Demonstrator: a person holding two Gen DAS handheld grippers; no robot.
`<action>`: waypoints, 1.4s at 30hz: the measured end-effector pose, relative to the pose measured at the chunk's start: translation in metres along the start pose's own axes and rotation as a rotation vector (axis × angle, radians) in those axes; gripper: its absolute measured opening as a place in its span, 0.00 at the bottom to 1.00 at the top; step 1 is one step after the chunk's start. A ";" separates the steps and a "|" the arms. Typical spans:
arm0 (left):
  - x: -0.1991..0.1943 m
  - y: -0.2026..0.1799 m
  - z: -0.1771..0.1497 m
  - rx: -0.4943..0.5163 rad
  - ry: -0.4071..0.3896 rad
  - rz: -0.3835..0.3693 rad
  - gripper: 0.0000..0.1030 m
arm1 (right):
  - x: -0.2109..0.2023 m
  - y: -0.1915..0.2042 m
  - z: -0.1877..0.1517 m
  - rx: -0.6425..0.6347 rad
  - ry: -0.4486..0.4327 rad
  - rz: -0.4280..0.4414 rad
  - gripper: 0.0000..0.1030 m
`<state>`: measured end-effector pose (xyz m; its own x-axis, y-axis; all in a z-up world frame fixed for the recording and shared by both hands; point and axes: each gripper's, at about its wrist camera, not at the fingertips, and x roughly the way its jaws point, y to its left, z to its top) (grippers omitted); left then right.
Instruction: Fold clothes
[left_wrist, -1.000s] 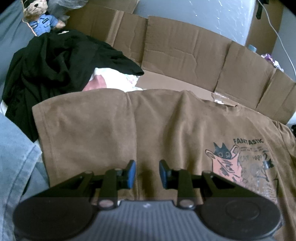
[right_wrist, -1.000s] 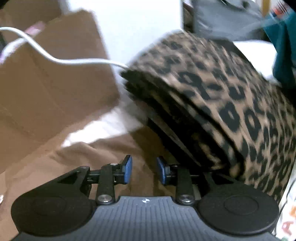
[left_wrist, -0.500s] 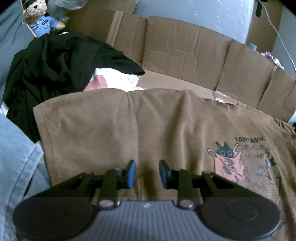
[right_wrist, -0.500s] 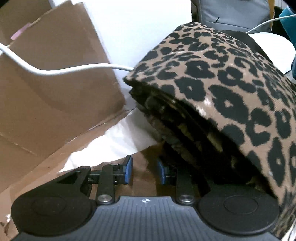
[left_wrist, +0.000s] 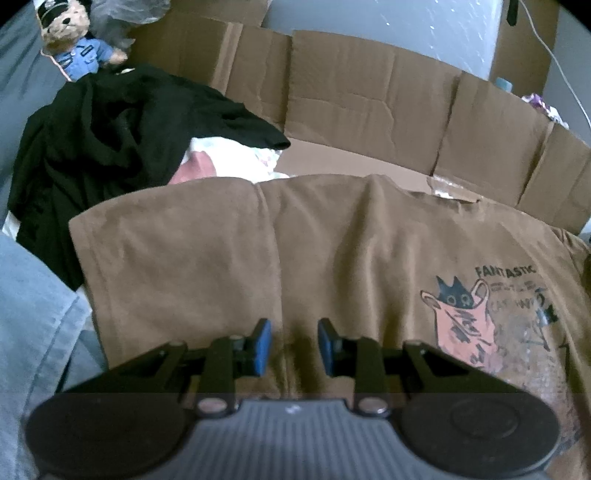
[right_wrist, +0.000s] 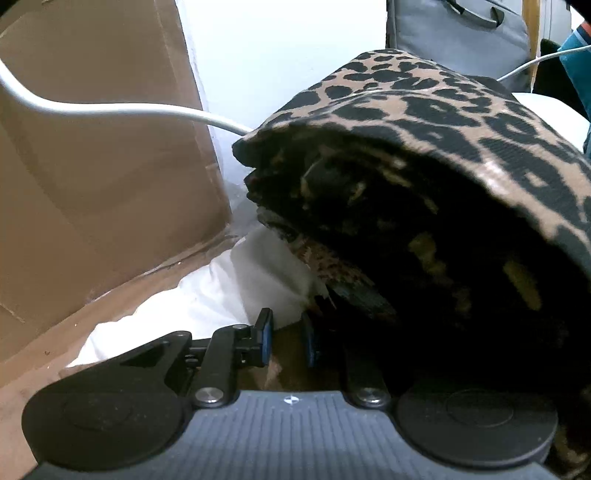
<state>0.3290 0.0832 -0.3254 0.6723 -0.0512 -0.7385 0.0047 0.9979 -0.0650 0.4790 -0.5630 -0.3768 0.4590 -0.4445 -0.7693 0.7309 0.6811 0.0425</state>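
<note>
While the brown T-shirt (left_wrist: 229, 258) lies spread out flat on the cardboard (left_wrist: 369, 99), both tools get ready to fold it.

Since the left gripper (left_wrist: 293, 345) sits low over the shirt's near edge, its blue pads stand a little apart with soft brown cloth between them, but I cannot tell if they pinch it; the right gripper (right_wrist: 286, 341) has just been closing, with a bit of brown cloth in its narrow gap; a thick, spotty leopard blanket (right_wrist: 443, 122) bulges just beside it.
</note>
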 end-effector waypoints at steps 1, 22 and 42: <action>0.000 0.000 0.000 0.000 0.000 0.001 0.29 | 0.002 0.001 0.001 -0.003 -0.001 0.000 0.21; -0.004 0.013 0.003 -0.063 -0.021 -0.027 0.29 | -0.042 0.023 -0.011 0.109 0.002 0.150 0.37; 0.012 0.001 -0.004 -0.028 0.015 -0.035 0.29 | 0.002 0.003 -0.002 0.116 -0.028 0.099 0.28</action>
<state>0.3341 0.0832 -0.3369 0.6611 -0.0865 -0.7453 0.0071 0.9940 -0.1090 0.4814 -0.5610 -0.3792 0.5444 -0.3960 -0.7395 0.7342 0.6513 0.1917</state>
